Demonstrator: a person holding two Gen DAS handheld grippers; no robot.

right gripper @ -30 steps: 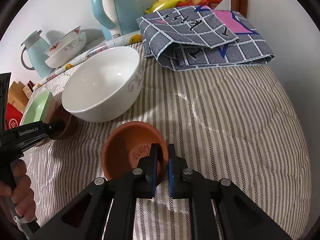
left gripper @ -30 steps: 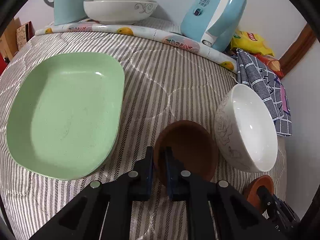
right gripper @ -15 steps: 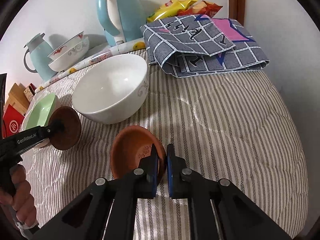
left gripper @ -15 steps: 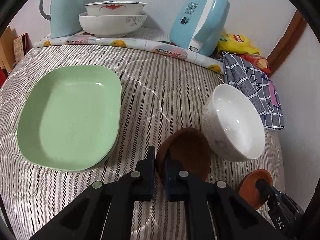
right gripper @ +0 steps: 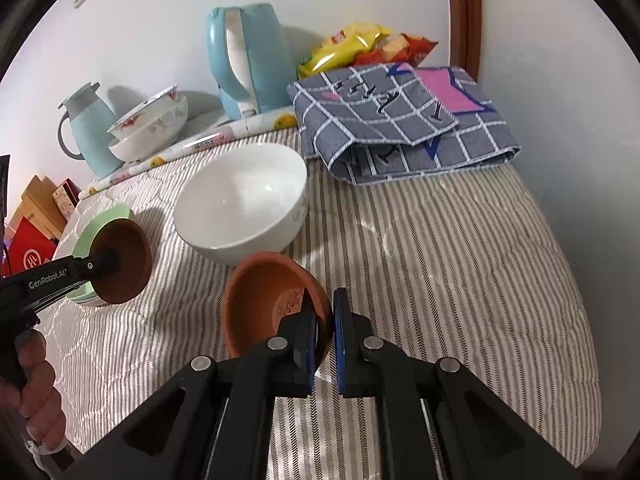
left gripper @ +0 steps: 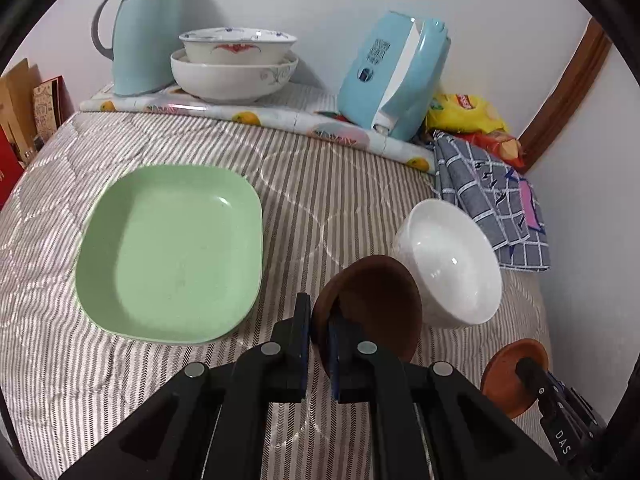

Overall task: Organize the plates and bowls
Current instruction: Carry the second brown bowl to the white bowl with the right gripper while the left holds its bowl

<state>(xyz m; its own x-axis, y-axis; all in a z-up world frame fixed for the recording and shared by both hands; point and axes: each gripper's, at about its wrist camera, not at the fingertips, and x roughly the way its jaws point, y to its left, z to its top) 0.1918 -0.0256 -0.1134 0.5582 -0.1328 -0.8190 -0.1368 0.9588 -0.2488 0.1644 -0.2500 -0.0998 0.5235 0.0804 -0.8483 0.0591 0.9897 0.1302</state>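
At the wall we see a pale blue plastic kettle (left gripper: 394, 76), a pale blue thermos jug (left gripper: 140, 28), yellow and red snack bags (right gripper: 366, 46) and a folded grey checked cloth (right gripper: 404, 120).

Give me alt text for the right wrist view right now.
The right gripper pinches the rim of a small terracotta bowl, held above a striped quilted surface. Behind it sits a white bowl; at left the left gripper grips a darker brown bowl in front of a green plate.
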